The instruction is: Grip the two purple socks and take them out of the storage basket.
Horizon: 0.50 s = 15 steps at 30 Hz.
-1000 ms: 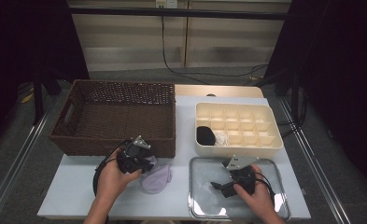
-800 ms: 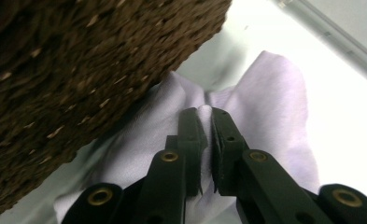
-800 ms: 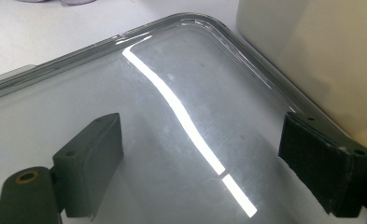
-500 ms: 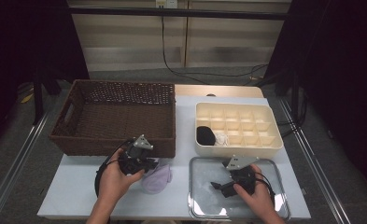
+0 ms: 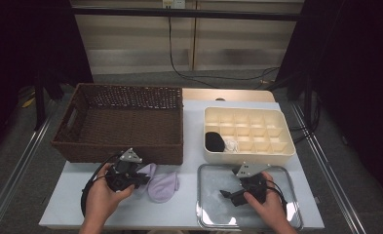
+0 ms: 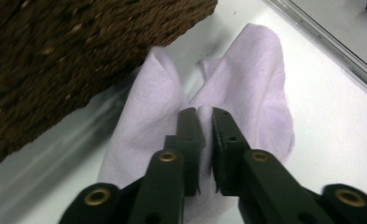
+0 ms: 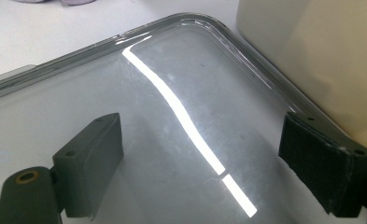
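Note:
A lilac cloth (image 5: 163, 186) lies crumpled on the white table just in front of the wicker basket (image 5: 130, 151). My left gripper (image 5: 141, 177) reaches it from the left. In the left gripper view a raised fold of the lilac cloth (image 6: 260, 93) is pinched between the pads of the left gripper (image 6: 204, 112). Its jaws have just been opening a little, with the fold still between them. My right gripper (image 5: 228, 195) hovers open over the metal tray (image 5: 286, 204). The right gripper (image 7: 202, 126) has only the bare tray (image 7: 181, 60) between its fingers.
The basket's brown wall (image 6: 55, 56) is close on the left gripper's left. A cream compartment box (image 5: 247, 152) stands behind the tray, with a black item (image 5: 214, 141) and a white item (image 5: 231, 144) in its near-left cells. Its wall (image 7: 321, 56) is beside the right gripper.
The left hand and gripper have shifted left and toward the person, drawing the cloth's near-left edge along. The right hand has stayed still.

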Motion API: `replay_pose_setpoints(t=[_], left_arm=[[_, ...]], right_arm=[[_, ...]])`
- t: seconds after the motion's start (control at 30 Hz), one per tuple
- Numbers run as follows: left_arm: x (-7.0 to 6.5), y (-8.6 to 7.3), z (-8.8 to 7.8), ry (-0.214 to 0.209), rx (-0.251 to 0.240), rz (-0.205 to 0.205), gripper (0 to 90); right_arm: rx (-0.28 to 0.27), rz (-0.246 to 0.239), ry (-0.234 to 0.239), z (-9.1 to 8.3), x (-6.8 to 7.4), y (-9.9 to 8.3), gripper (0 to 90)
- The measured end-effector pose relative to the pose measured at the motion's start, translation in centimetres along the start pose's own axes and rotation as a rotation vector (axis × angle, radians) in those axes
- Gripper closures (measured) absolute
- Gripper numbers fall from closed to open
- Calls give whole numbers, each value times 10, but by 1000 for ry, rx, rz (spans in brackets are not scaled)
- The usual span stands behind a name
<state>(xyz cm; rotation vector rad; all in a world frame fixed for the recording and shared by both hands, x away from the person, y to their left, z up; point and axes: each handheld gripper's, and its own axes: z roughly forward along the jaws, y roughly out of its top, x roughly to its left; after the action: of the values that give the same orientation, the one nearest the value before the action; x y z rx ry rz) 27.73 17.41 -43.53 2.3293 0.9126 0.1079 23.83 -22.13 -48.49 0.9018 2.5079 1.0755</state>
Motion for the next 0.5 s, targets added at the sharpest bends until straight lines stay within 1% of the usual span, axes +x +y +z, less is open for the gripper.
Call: replay_pose_setpoints(t=[0.07,0.1,0.17,0.2,0.23,0.27,0.3,0.37,0.4,0.43,0.47,0.5], left_arm=[[3,-1,0,48,-8,-34,625],[5,-2,-1,57,-16,-35,552],[9,-2,0,56,-20,-47,501],[10,-1,0,70,-24,-55,475],[11,-1,2,62,-34,-63,434],[13,-1,4,55,-37,-73,419],[13,0,7,62,-43,-80,416],[14,1,15,34,-41,-74,381],[15,1,20,31,-33,-77,376],[14,0,27,46,-7,-66,380],[14,0,30,46,0,-60,413],[14,-1,32,58,4,-48,433]], right_arm=[[0,-1,0,0,0,0,129],[-1,-3,2,0,0,0,129],[-1,-1,1,0,0,0,129],[-1,-5,2,0,0,0,129],[1,-1,0,0,0,0,129],[0,-1,0,0,0,0,129],[0,0,2,0,0,0,128],[0,-1,0,0,0,0,129],[0,1,-1,0,0,0,128],[-1,0,0,0,0,0,129],[0,-3,2,0,0,0,129],[0,-1,1,0,0,0,129]])
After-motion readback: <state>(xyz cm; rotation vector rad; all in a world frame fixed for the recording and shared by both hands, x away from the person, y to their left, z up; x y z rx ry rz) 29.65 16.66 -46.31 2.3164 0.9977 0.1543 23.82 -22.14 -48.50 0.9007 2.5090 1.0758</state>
